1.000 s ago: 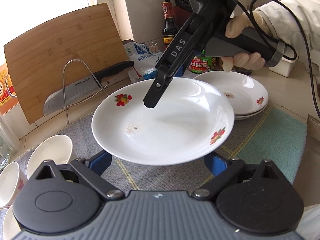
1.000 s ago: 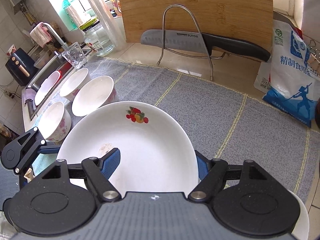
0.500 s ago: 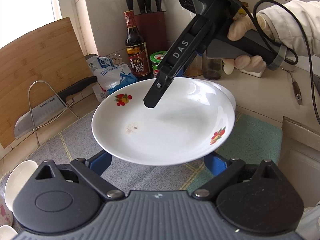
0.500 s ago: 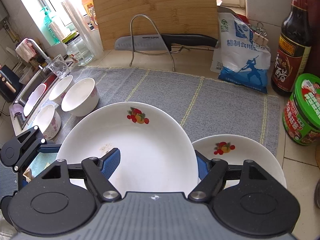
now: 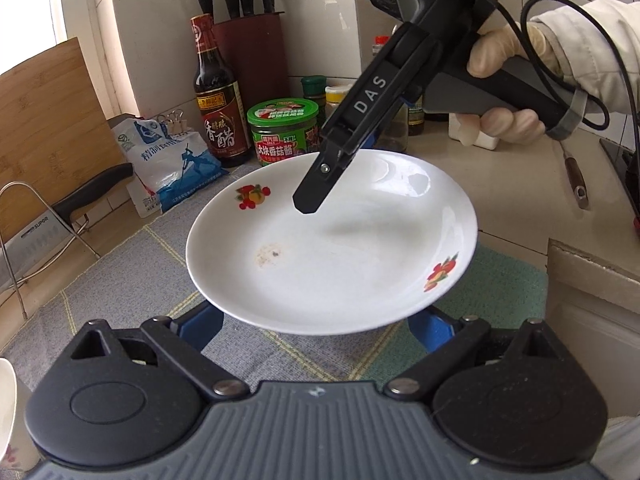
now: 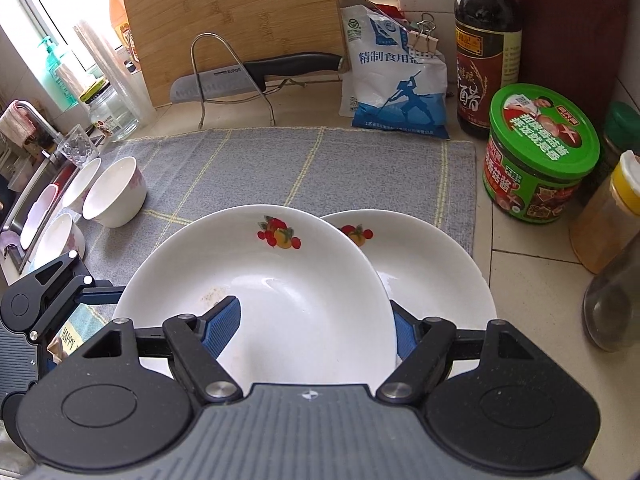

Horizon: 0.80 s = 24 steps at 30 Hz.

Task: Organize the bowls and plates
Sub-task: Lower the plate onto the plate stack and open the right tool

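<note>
**Plate clamped in right gripper, above a second plate**

Plate [image 6: 280, 272], white with fruit motifs and a brownish smear near its centre, hangs clear of the counter, roughly level. Overlaps the left part of second plate [image 6: 432, 272], which lies below it with one edge on the corner of grey mat [image 6: 280, 160].

Right gripper [image 6: 312, 324]: partly closed, pinching the plate's wall at the rim, one blue pad [image 6: 222, 320] pressed on the inner face and the other finger outside and under the rim. Gripped from behind by a gloved hand [image 5: 504, 80] in a pale sleeve.

Left gripper [image 5: 314, 330]: jaws wide apart, nothing pinched. Both blue finger ends run under the plate's near rim; contact with the underside cannot be told.

Bowls [image 6: 114, 194], white with pink pattern, stand grouped at the mat's left edge, well apart from the plates.

Green-lidded jar [image 6: 540, 152] sits on the tiled counter just right of the mat, with dark vinegar bottle [image 6: 486, 40] behind it and blue-and-white salt bag [image 6: 396, 80] beside that.

Knife [image 6: 256, 76] lies across a wire stand [image 6: 208, 80] behind the mat, in front of bamboo cutting board [image 6: 232, 12] leaning against the wall.
</note>
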### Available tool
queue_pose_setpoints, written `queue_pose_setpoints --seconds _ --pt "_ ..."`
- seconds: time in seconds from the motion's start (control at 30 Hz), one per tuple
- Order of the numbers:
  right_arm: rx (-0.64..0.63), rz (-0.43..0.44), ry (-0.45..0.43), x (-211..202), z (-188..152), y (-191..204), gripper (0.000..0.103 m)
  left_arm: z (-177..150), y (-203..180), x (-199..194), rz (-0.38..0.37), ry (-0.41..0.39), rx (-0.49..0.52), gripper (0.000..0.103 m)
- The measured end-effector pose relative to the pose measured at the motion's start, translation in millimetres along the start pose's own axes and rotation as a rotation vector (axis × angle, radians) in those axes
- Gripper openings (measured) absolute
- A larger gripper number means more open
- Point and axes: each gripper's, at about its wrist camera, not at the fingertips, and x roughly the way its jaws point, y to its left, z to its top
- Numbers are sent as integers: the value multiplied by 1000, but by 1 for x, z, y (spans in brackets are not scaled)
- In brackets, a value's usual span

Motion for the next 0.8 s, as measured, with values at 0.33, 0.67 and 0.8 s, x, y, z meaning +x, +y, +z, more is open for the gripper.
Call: queue_pose_setpoints --seconds 0.33,0.67,0.8 --pt "32 -17 -5 -4 -6 -21 81 7 9 16 -22 7 18 98" --pt "47 -25 -5 1 -8 -31 81 9 10 28 -33 27 21 98" --pt "52 -25 -1 3 -10 -35 81 10 12 31 -39 32 19 98"
